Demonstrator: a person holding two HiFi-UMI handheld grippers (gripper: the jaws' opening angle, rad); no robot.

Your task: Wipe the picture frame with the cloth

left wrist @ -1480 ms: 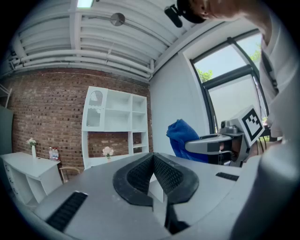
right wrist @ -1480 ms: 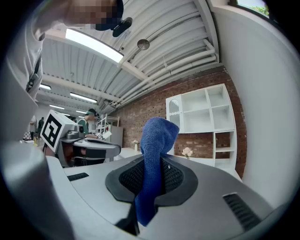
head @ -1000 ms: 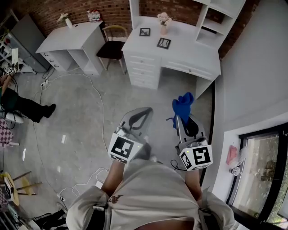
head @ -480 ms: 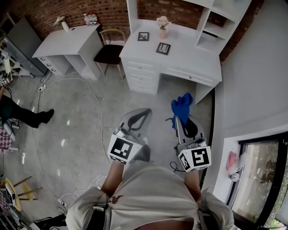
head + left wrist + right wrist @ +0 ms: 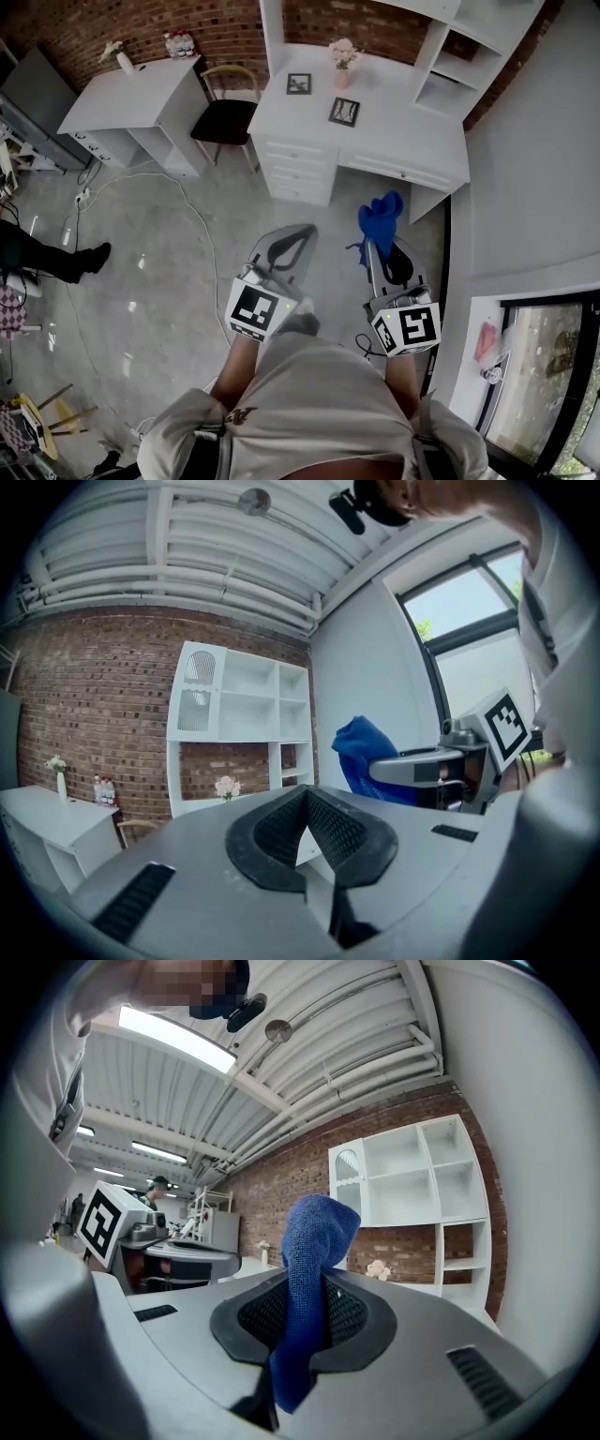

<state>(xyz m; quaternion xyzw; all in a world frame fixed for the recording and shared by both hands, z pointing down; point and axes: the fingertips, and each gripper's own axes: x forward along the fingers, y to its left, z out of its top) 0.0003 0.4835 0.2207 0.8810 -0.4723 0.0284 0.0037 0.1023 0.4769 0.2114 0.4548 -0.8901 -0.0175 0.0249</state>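
Two small dark picture frames, one upright (image 5: 299, 83) and one nearer (image 5: 343, 112), stand on the white desk (image 5: 412, 127) ahead of me, next to a vase of pale flowers (image 5: 342, 56). My right gripper (image 5: 376, 246) is shut on a blue cloth (image 5: 380, 217), which sticks up out of its jaws (image 5: 314, 1232). My left gripper (image 5: 301, 232) is held beside it, jaws together with nothing between them (image 5: 305, 795). The cloth (image 5: 362, 753) also shows at the right of the left gripper view. Both grippers hang over the floor, well short of the desk.
White shelving (image 5: 459, 52) rises at the desk's right end. A chair (image 5: 225, 103) and a second white desk (image 5: 131, 94) stand to the left. Cables (image 5: 192, 206) trail over the grey floor. A person's leg (image 5: 52, 258) is at far left. A window (image 5: 539, 366) is at right.
The desk and frames have slid slightly in the head view as my head moved. Both grippers kept their places and the cloth stayed clamped. The person at left shifted a leg.
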